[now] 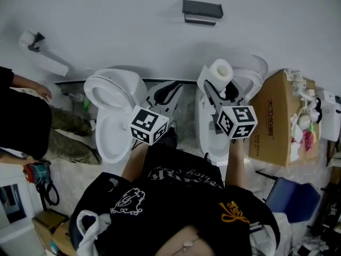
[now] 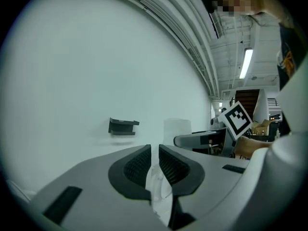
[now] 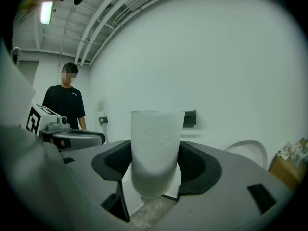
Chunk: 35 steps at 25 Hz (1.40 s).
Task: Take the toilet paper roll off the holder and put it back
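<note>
The right gripper (image 1: 221, 85) has its jaws spread wide and clamped on the toilet paper roll (image 1: 221, 71), which stands upright between the pads, off the holder (image 1: 202, 10). In the head view, the dark, bare holder sits on the white wall at 11 o'clock from the roll, well apart from it. The roll hangs over the right-hand toilet (image 1: 254, 68).

The left gripper (image 1: 166, 92) is at 9 o'clock from the right one, between the two toilets. Its jaws are drawn almost together, leaving a thin slit. A pale shape shows in that slit; I cannot tell what it is. A cardboard box (image 1: 274, 116) stands at 3 o'clock.
</note>
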Available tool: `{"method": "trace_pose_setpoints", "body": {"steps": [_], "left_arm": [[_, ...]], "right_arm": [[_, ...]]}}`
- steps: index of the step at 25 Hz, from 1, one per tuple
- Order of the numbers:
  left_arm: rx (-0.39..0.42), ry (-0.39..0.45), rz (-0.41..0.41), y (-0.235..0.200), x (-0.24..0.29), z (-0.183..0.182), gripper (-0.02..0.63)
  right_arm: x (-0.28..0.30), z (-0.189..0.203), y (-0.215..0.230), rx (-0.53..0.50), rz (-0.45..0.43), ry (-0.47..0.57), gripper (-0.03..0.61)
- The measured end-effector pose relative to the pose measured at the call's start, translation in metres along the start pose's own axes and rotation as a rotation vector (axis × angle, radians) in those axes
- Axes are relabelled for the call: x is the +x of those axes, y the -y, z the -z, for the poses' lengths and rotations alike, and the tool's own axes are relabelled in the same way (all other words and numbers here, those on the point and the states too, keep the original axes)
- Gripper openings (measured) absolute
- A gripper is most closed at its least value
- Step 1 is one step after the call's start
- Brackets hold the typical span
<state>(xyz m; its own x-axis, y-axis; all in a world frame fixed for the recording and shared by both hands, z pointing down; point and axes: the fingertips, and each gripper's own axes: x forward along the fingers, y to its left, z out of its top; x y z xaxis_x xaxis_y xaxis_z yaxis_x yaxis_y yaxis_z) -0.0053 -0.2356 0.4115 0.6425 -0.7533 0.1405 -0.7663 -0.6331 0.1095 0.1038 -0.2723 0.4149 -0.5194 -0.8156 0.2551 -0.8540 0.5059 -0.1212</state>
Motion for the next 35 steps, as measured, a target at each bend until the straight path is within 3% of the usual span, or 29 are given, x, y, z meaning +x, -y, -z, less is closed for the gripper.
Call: {"method": "trace_pose_setpoints", "body": {"steps": [8, 15, 27, 35], "left_arm": [[0.000, -0.022, -0.035, 0.031, -0.036, 0.018, 0.046], [0.006, -0.038, -0.055, 0.052, -0.059, 0.031, 0.046], [0.029, -0.030, -0.075, 0.070, -0.092, 0.030, 0.046], [0.034, -0.014, -0.069, 0.045, -0.096, 0.022, 0.046]], "right_arm": [[-0.037, 0.061, -0.029, 0.041, -0.025, -0.067, 0.301], [-0.060, 0.086, -0.050, 0.038, -0.046, -0.087, 0.301], [-0.075, 0.093, -0.078, 0.037, -0.086, -0.084, 0.301], [-0.054, 0.074, -0.094, 0.027, -0.087, -0.062, 0.301]]}}
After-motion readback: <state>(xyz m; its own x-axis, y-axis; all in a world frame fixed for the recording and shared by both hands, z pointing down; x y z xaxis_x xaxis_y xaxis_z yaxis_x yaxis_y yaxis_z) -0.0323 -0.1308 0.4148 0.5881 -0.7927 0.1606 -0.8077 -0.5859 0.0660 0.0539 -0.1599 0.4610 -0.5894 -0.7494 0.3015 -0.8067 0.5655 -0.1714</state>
